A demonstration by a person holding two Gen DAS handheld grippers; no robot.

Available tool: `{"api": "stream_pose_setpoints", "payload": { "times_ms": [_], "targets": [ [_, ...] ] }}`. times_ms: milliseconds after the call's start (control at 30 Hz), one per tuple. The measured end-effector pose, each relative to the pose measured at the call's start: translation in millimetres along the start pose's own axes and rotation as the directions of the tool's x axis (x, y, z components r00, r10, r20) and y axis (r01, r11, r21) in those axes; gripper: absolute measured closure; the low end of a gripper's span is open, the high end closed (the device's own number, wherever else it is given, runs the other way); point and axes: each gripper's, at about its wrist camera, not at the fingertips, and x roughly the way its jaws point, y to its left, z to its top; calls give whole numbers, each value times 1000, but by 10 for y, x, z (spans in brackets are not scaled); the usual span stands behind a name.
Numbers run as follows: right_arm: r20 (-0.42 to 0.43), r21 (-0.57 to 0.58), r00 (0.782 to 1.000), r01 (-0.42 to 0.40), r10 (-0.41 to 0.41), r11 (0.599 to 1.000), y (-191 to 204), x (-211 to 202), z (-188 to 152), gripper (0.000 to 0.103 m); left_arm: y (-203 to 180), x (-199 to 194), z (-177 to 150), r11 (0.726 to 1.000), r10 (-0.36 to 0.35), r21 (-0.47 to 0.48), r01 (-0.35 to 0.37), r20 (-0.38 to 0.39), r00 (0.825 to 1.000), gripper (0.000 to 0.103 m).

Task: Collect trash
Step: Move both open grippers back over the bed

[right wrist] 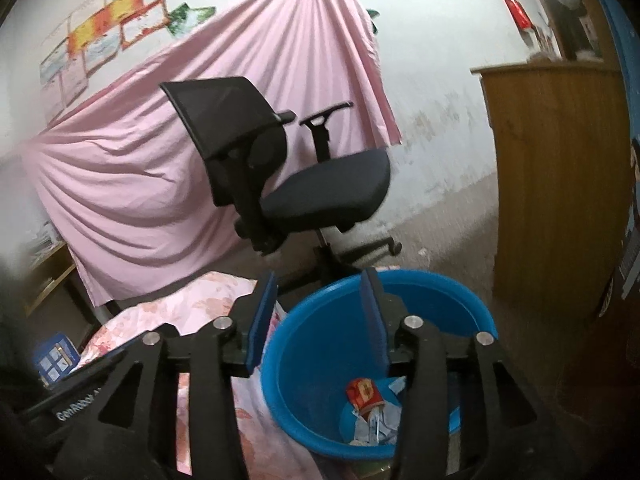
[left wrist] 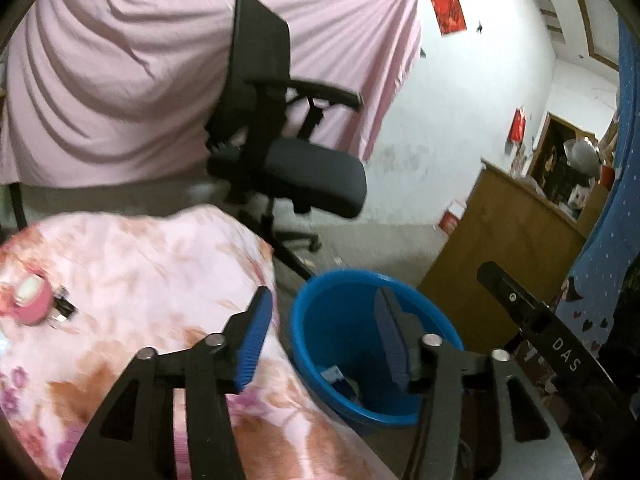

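Both tongs stand wide apart and hold nothing: the left tongs [left wrist: 320, 340] hover over the near edge of the blue bucket [left wrist: 320, 376], one blue pad above the floral cloth [left wrist: 132, 264] and the other above the bucket's mouth, while the right tongs [right wrist: 318, 324] hang above the same bucket [right wrist: 304, 364] from its other side. At the bucket's bottom lies the trash: a red carton [right wrist: 363, 394], tilted with its long axis running toward the far rim, resting on torn white and blue paper scraps [right wrist: 374, 426]. From the left wrist view only a blue-and-white scrap [left wrist: 334, 376] shows inside. The bucket stands on the floor, touching the draped edge of the floral cloth. On that cloth, well apart from the bucket, sits a pink roll of tape [left wrist: 30, 298] beside a small dark object, too blurred to identify. Behind the bucket stands a black office chair [left wrist: 280, 152], its wheeled base near the far rim, with a pink sheet [left wrist: 120, 80] hung behind it. A wooden cabinet [left wrist: 504, 236] stands to the right.
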Motion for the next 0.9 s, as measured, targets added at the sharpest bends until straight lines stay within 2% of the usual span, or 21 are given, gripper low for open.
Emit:
{"api": "stream_pose_setpoints", "payload": {
  "times_ms": [100, 167, 200, 267, 333, 367, 567, 733, 900],
  "targets": [
    [37, -26, 999, -20, 21, 999, 136, -61, 34, 29, 103, -192, 52, 999, 34, 2, -34, 58, 998, 49],
    [70, -45, 997, -35, 38, 998, 239, -107, 54, 22, 196, -332, 77, 998, 67, -5, -67, 100, 993, 39],
    [80, -52, 996, -41, 45, 998, 284, -119, 58, 17, 260, -427, 90, 996, 87, -15, -85, 129, 988, 36],
    [111, -67, 992, -56, 63, 996, 386, -160, 69, 9, 368, -572, 102, 993, 118, -34, -114, 178, 977, 18],
    [142, -75, 987, -68, 79, 995, 470, -202, 68, 0, 478, -719, 99, 987, 157, -54, -149, 225, 962, 10],
    [156, -78, 984, -76, 87, 994, 507, -228, 68, 0, 536, -794, 97, 984, 179, -62, -169, 247, 952, 6],
    [257, -112, 952, -140, 164, 984, 823, -362, 14, 0, 826, -1147, 59, 957, 289, -106, -268, 336, 897, 2],
    [299, -183, 927, -176, 226, 967, 1121, -447, -59, 0, 1110, -1414, -56, 933, 360, -135, -334, 384, 850, 2],
    [312, -242, 908, -207, 278, 948, 1442, -470, -149, 0, 1358, -1601, -210, 908, 419, -153, -391, 401, 815, 2]
  ]
}}
